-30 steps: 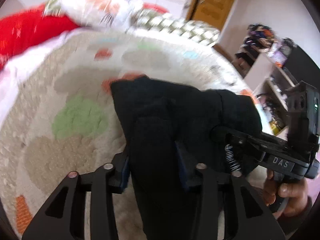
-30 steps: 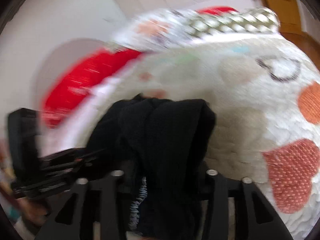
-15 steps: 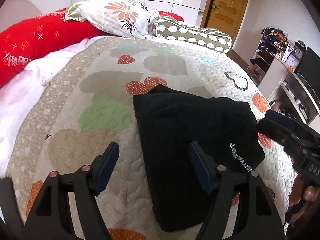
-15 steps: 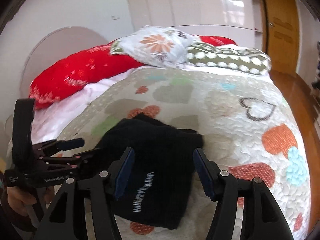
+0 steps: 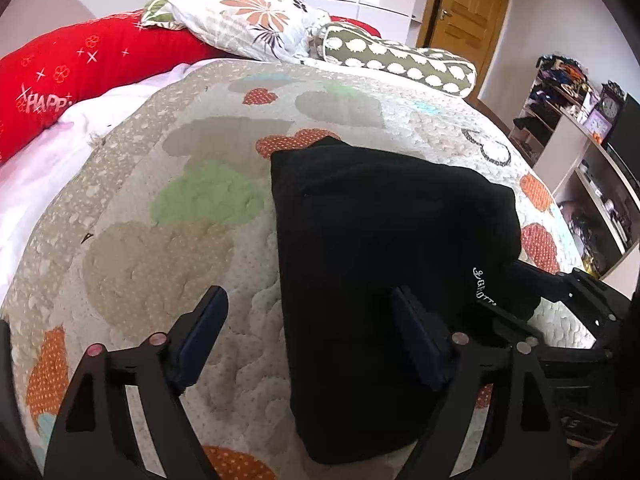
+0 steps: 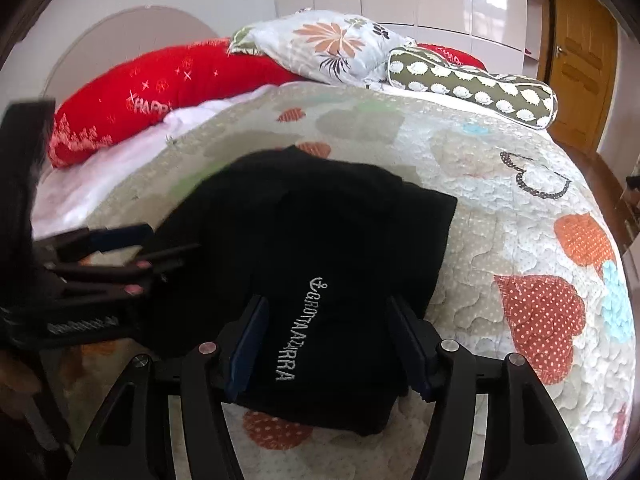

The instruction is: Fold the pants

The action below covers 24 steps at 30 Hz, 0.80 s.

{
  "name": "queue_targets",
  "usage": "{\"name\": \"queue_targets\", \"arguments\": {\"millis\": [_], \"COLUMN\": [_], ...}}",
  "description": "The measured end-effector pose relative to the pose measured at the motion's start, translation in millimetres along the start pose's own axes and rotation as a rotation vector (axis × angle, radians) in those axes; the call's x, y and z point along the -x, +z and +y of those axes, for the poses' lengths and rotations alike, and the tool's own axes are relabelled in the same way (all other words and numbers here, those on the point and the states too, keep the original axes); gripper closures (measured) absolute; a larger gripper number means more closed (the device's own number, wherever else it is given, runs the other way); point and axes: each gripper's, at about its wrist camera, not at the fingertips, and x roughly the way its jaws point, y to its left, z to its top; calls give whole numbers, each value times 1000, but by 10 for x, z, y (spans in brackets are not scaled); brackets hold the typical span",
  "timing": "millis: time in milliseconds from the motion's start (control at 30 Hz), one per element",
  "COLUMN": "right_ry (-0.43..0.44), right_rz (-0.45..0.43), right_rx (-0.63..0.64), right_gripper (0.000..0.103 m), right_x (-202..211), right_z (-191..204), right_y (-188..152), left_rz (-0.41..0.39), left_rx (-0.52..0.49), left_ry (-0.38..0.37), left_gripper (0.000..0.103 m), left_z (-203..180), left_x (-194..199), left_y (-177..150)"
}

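Observation:
The black pants (image 5: pixel 380 240) lie folded in a flat block on the heart-patterned quilt (image 5: pixel 160 264), white lettering facing up. My left gripper (image 5: pixel 308 332) hovers over their near left edge. Its jaws are opening and the cloth's edge lies between them, but the pads do not press on it. In the right wrist view the pants (image 6: pixel 320 232) fill the middle, and my right gripper (image 6: pixel 328 344) stands open just above their near end, straddling the lettering without gripping. The left gripper (image 6: pixel 156 244) shows at the left there. The right gripper (image 5: pixel 520 288) reaches in from the right edge of the left wrist view.
A red bolster (image 6: pixel 160 88), a floral pillow (image 6: pixel 336 44) and a green patterned bolster (image 6: pixel 472 84) line the head of the bed. Shelves with clutter (image 5: pixel 580 128) stand to the right and a wooden door (image 6: pixel 580 60) behind. Bare quilt spreads left of the pants.
A second ago the pants were bunched up between the jaws of both grippers. Now they lie flat on the quilt, the left jaws have spread wider, and both grippers have drawn back.

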Motion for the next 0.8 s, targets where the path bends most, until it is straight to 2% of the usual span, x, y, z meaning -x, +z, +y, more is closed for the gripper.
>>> {"name": "queue_targets", "arguments": {"millis": [133, 200, 267, 467, 800], "right_ry": [-19, -23, -39, -79, -77], "right_rz": [-44, -67, -76, -61, -54], "right_rx": [-21, -50, -64, -95, -109], "right_gripper": [40, 32, 30, 27, 24], "right_x": [229, 343, 410, 515, 634], "right_z": [2, -11, 2, 18, 54], "right_y": [29, 34, 42, 6, -114], "left_rz": [-20, -42, -61, -109, -122], "left_rx": [4, 11, 15, 14, 35], "left_ry": [-1, -1, 2, 32, 75], "left_gripper": [19, 19, 19, 19, 18], "left_z": [-16, -30, -51, -121, -104], "left_x": [160, 272, 371, 616, 816], "left_y": [-20, -45, -70, -171, -345]}}
